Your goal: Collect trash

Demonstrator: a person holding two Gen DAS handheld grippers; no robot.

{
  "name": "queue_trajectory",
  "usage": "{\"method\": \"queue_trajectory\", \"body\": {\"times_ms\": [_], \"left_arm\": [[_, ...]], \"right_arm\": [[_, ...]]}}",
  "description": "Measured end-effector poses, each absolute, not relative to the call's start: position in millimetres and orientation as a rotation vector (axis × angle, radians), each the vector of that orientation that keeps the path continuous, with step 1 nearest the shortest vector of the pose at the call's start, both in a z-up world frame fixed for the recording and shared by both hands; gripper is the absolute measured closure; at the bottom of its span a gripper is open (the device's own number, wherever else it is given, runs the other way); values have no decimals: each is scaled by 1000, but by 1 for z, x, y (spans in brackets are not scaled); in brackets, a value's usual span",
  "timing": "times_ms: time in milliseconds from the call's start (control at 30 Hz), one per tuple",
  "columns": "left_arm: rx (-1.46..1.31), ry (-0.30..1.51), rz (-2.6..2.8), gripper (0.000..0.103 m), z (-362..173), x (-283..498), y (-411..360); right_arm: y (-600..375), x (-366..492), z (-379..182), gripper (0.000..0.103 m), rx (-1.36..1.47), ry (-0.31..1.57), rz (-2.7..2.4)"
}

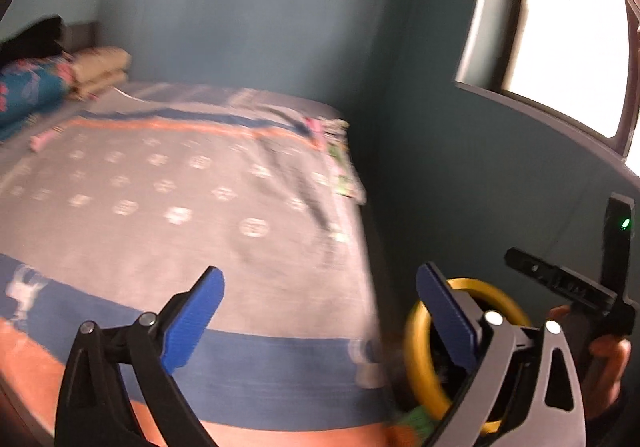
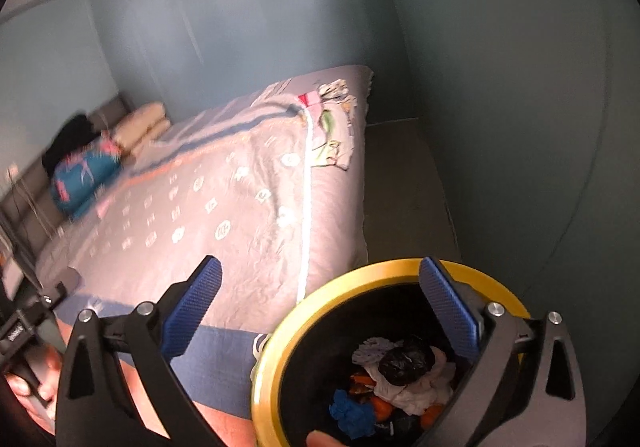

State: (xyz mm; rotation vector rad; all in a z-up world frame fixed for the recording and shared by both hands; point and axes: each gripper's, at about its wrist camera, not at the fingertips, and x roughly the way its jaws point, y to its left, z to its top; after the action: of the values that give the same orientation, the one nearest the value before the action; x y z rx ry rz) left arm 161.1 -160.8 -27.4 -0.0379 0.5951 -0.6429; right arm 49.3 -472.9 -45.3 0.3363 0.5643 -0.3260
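Both grippers empty, jaws wide apart. Left gripper (image 1: 316, 311) hangs over the bed (image 1: 160, 207); right gripper (image 2: 320, 307) is above the bin (image 2: 280, 347), its right finger (image 2: 448, 307) crossing the yellow rim.

Bin sits at 5 o'clock in the right view, against the bed's near corner. Inside: crumpled white paper (image 2: 404, 387), a black wad (image 2: 404, 363), blue scrap (image 2: 352, 413), orange bits. Trash is landing where it should.

Next target, likely: small pink thing (image 1: 42, 139) at 9 o'clock on the bedspread, well apart from the bin. Left view is motion-blurred, so I can't say it's trash for sure. Loose papers (image 2: 332, 119) at the far bed corner, 12 o'clock, may be another.

Step in hand: reach out for the next piece. Keep jaws wide until they straddle it, come down shallow so the pads don't snag the bedspread, pinch only the item. Leave the bin put.

No readable brand, label or writing anywhere; bedspread shows only round white motifs.
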Motion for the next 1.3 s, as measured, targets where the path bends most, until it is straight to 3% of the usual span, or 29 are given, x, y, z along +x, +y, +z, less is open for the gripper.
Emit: {"method": "queue_trajectory", "body": {"times_ms": [600,1300], "left_arm": [[-75,504,-252,8,6,142,-17],[-149,384,-143,8,13,66,8]], "right_arm": [[-290,105,-14,8,70,462,-160],[-236,41,-8,8,10,291,-203]]}}
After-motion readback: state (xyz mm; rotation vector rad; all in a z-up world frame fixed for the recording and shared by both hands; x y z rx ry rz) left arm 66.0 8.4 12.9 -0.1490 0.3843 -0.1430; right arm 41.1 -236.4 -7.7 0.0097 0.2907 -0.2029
